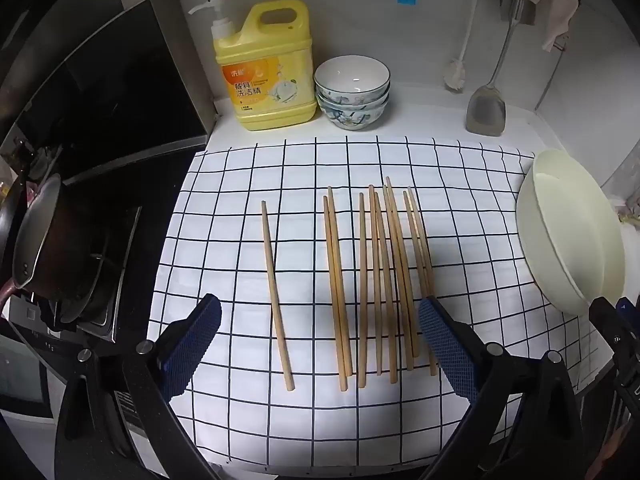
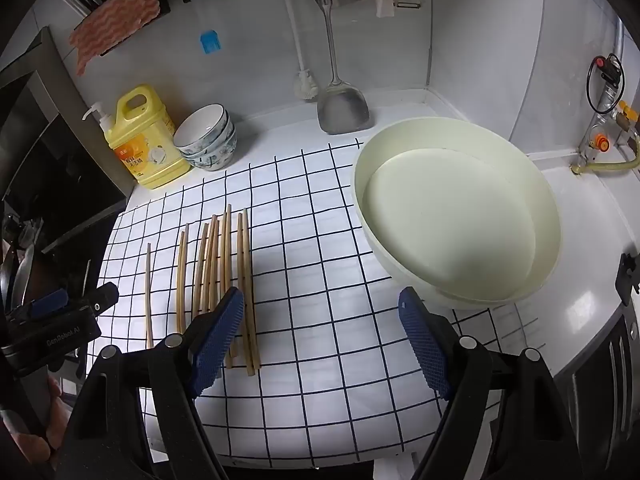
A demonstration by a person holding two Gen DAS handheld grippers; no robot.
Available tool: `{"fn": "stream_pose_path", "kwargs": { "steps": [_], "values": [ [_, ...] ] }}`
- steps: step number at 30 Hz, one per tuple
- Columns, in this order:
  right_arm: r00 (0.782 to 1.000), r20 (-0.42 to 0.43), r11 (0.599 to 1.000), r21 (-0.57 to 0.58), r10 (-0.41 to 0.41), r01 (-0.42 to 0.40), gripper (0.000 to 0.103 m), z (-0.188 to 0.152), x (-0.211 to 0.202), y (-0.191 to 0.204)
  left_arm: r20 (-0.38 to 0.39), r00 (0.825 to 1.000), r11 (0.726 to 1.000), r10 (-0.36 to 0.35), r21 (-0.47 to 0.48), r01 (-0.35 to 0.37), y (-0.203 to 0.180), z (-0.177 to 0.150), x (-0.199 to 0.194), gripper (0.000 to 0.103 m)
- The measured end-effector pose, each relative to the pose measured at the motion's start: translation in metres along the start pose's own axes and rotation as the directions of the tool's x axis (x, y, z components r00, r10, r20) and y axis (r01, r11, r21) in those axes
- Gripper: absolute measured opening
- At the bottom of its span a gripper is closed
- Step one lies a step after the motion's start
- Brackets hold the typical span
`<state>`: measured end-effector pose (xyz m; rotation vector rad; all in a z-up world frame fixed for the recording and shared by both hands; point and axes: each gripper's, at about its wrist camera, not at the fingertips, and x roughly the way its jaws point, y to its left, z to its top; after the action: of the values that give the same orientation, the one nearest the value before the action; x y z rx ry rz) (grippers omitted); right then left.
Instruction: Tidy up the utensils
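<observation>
Several wooden chopsticks (image 1: 380,280) lie side by side on a white cloth with a dark grid (image 1: 240,240); one single chopstick (image 1: 276,296) lies apart to their left. My left gripper (image 1: 320,344) is open and empty, its blue pads straddling the near ends of the chopsticks just above the cloth. My right gripper (image 2: 322,338) is open and empty above the cloth, right of the chopsticks (image 2: 224,280) and in front of a large cream basin (image 2: 456,216). The basin (image 1: 568,232) stands at the cloth's right edge.
A yellow detergent jug (image 1: 268,68) and stacked patterned bowls (image 1: 352,92) stand at the back wall. A metal spatula (image 1: 486,108) and a brush (image 1: 456,72) hang there. A stove with a pan (image 1: 40,240) is at the left. A gas valve (image 2: 600,144) is at the right.
</observation>
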<state>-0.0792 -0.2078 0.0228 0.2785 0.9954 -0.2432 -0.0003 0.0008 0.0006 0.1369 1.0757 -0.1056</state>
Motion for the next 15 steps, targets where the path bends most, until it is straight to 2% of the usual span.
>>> {"fn": "stream_pose_path", "kwargs": {
  "steps": [7, 15],
  "values": [
    [1.0, -0.004, 1.0, 0.003, 0.002, -0.002, 0.076, 0.0007, 0.0005, -0.0013, 0.0, 1.0, 1.0, 0.011, 0.017, -0.011, -0.0045, -0.0031, -0.0027, 0.097],
    [1.0, -0.008, 1.0, -0.002, -0.003, 0.003, 0.076, -0.0014, 0.0002, 0.0044, -0.007, 1.0, 1.0, -0.001, -0.009, 0.001, 0.003, -0.001, 0.0019, 0.097]
  ]
}}
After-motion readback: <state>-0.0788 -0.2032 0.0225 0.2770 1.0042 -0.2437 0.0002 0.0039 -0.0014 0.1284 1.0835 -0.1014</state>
